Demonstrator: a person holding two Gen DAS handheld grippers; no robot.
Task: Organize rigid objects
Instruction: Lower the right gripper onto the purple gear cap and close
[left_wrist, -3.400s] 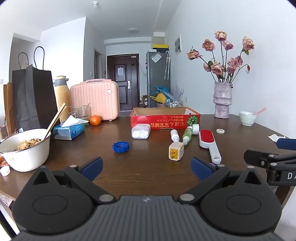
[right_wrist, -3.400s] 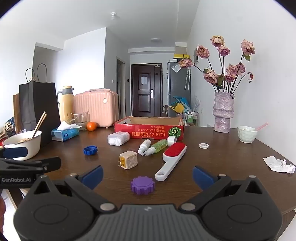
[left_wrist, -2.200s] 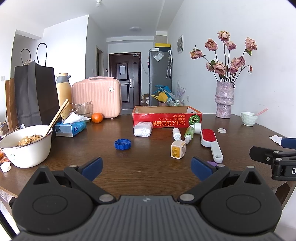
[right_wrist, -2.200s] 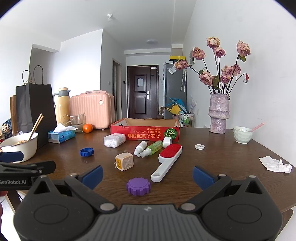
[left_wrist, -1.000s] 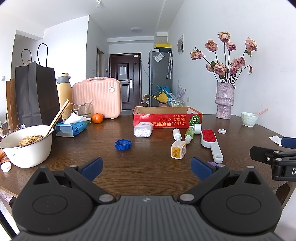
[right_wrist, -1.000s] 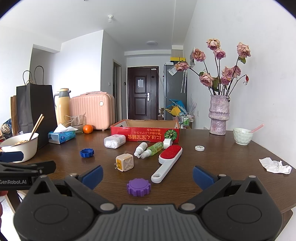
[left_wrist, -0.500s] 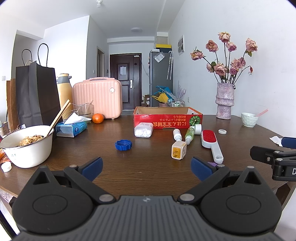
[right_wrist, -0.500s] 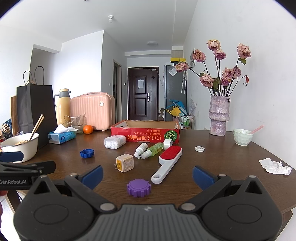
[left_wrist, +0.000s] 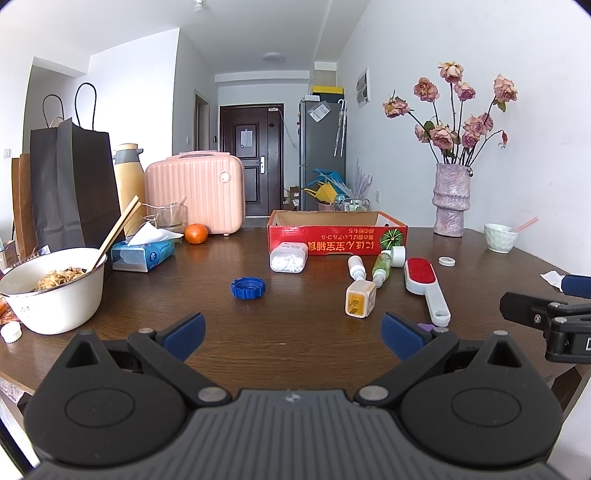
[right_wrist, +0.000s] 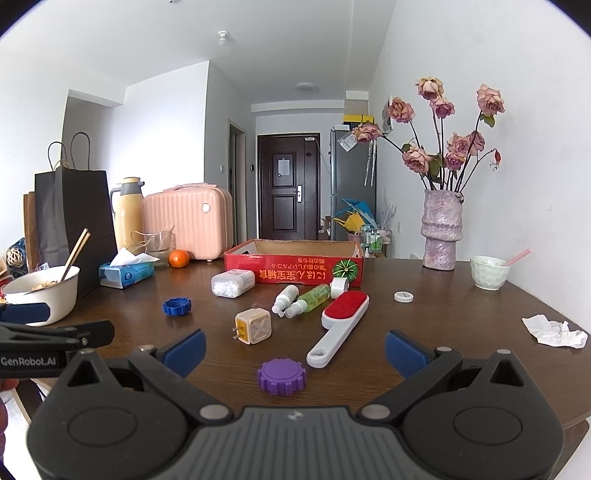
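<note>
Both grippers hover at the near edge of the desk (right_wrist: 461, 306), fingers spread wide and holding nothing. The purple cap (right_wrist: 281, 376) lies just ahead of the right gripper (right_wrist: 294, 349); I'd lower squarely over it, pinch its ribbed rim, then carry it to the red box (right_wrist: 293, 271)

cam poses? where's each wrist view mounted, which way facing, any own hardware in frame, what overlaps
Left wrist: sits on the left gripper, low at the near table edge, facing the red box and door; its open fingers show below, the right gripper at the right edge.
Right wrist: sits on the right gripper, further right, same heading; open fingers frame the purple cap, the left gripper shows at the left edge.
Shared: box, blue cap, plug, brush, vase.
</note>
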